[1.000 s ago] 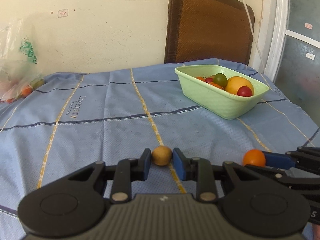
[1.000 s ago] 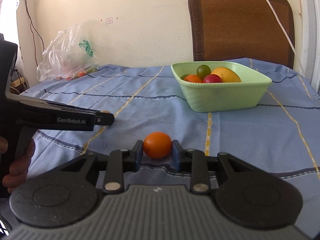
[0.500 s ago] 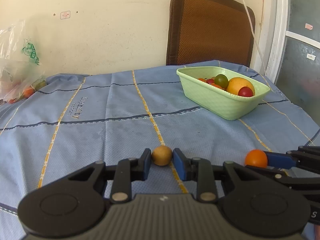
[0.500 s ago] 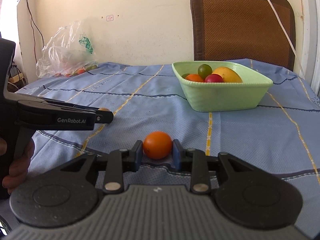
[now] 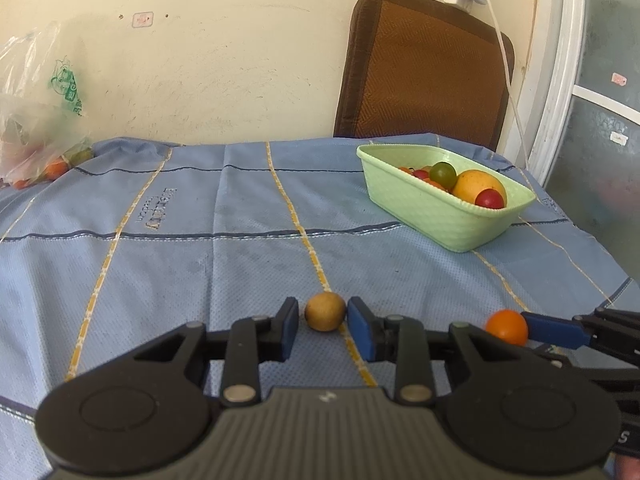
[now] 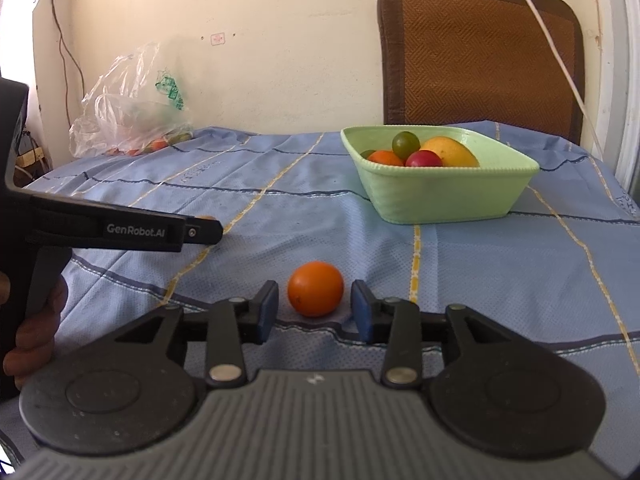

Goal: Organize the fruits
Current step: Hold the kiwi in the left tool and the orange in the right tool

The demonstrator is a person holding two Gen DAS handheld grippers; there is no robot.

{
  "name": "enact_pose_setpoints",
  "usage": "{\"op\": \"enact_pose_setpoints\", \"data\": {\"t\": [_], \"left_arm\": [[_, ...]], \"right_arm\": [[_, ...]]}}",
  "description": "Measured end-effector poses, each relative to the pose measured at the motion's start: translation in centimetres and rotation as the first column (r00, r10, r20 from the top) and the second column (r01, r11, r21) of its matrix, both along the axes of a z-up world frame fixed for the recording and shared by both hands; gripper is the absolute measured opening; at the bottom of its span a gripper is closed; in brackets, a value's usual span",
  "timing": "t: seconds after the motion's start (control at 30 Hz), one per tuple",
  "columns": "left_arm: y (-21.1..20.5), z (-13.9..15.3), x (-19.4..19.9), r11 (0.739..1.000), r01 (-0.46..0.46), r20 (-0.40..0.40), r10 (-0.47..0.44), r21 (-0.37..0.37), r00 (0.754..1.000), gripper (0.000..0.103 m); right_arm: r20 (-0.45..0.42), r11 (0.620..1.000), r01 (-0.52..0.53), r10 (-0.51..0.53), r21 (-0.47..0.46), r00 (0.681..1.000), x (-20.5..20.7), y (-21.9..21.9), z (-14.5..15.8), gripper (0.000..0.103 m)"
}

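Observation:
A small tan fruit lies on the blue cloth between the pads of my left gripper. Its jaws are opening, and a thin gap shows at the left pad. An orange rests on the cloth between the blue pads of my right gripper. These jaws are opening too, with clear gaps on both sides. The left wrist view shows the same orange at the tip of a right finger. A pale green basket farther back on the right holds several fruits.
A clear plastic bag with more fruit lies at the far left against the wall. A brown chair back stands behind the table, with a white cable across it. A hand grips the left tool.
The right jaws have spread away from the orange, which stays on the cloth. The left jaws have parted slightly around the tan fruit. Neither hand has shifted noticeably.

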State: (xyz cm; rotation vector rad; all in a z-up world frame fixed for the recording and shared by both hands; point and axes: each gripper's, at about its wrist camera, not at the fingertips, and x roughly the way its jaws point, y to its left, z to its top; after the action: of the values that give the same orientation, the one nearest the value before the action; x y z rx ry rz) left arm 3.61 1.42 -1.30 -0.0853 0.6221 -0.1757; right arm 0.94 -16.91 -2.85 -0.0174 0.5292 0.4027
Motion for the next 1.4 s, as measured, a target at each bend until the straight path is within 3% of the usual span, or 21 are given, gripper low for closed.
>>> {"op": "enact_pose_setpoints", "data": {"t": [0.43, 0.53, 0.83, 1.4], "left_arm": [[-0.1, 0.0, -0.1, 1.000, 0.000, 0.003, 0.000, -0.001, 1.000, 0.029], [-0.3, -0.1, 0.2, 1.000, 0.008, -0.006, -0.008, 0.011, 1.000, 0.034], [-2.3, -0.2, 0.4, 0.992, 0.002, -0.006, -0.002, 0.126, 1.000, 0.040], [-1.5, -0.2, 0.1, 0.995, -0.014, -0.007, 0.015, 0.103, 1.000, 0.048]], "right_arm": [[-0.003, 1.000, 0.023, -0.023, -0.001, 1.000, -0.3, 0.2, -0.1, 0.043], [-0.007, 1.000, 0.022, -0.022, 0.001, 1.000, -0.3, 0.2, -0.1, 0.043], [-0.017, 1.000, 0.025, -0.025, 0.010, 1.000, -0.2, 0.2, -0.1, 0.043], [-0.009, 0.999, 0.033, -0.033, 0.004, 0.999, -0.2, 0.1, -0.2, 0.044]]}}
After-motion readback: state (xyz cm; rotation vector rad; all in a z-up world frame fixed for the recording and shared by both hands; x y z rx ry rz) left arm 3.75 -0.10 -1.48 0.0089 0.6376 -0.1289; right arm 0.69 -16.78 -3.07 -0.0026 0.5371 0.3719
